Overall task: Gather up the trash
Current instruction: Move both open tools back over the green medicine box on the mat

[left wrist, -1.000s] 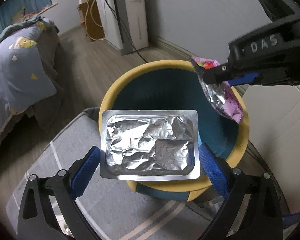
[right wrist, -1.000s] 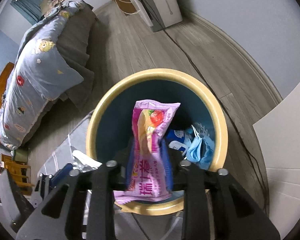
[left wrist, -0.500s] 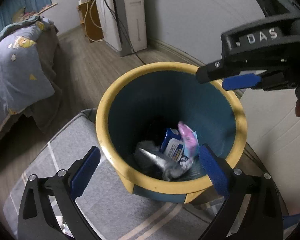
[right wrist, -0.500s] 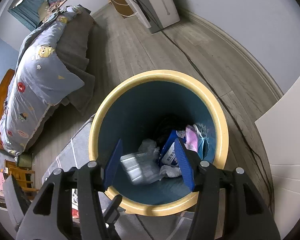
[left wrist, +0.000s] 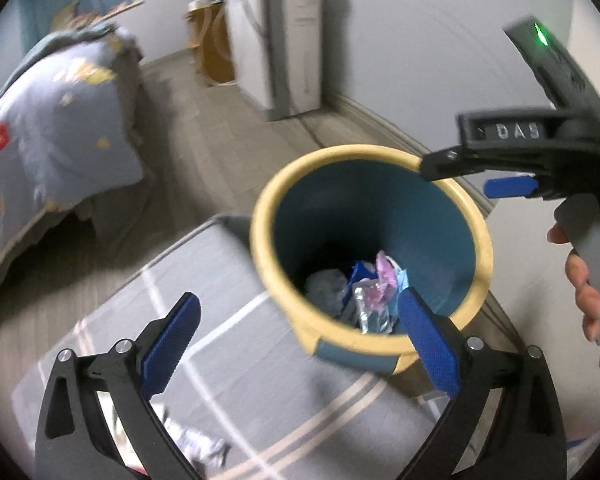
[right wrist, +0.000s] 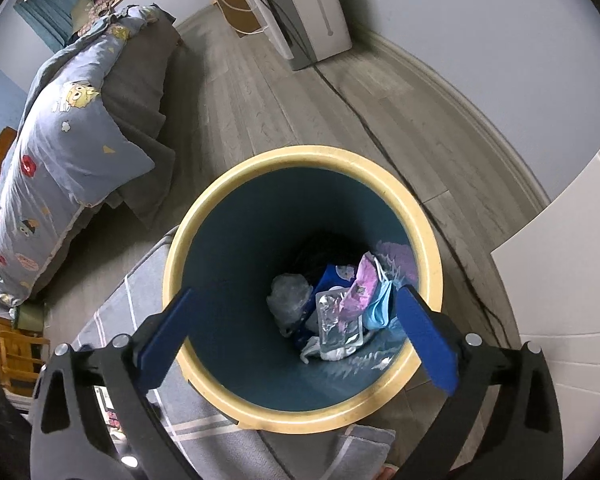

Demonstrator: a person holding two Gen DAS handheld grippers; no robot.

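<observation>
Foil pack (right wrist: 338, 326), seemingly crumpled, inside bin (right wrist: 300, 416)

A grey wood-plank floor (right wrist: 260, 92) runs back toward a pale grey wall (right wrist: 480, 32); a low skirting board (right wrist: 452, 92) follows the base of that wall; a thin black cable (right wrist: 384, 152) trails across the planks from a tall white floor-standing appliance (right wrist: 320, 12), which stands against the wall; beside it sits a small wooden stand (left wrist: 208, 48), blurred. A bed with a dark grey blanket (right wrist: 140, 80) lies to the left, topped by a light blue cartoon-print quilt (right wrist: 60, 152); teal curtains (right wrist: 80, 4) hang behind it. A grey rug with pale crossing stripes (left wrist: 236, 360) covers the near floor; a white panel (right wrist: 572, 248) stands at right; a wooden slatted piece (right wrist: 10, 344) shows far left.
</observation>
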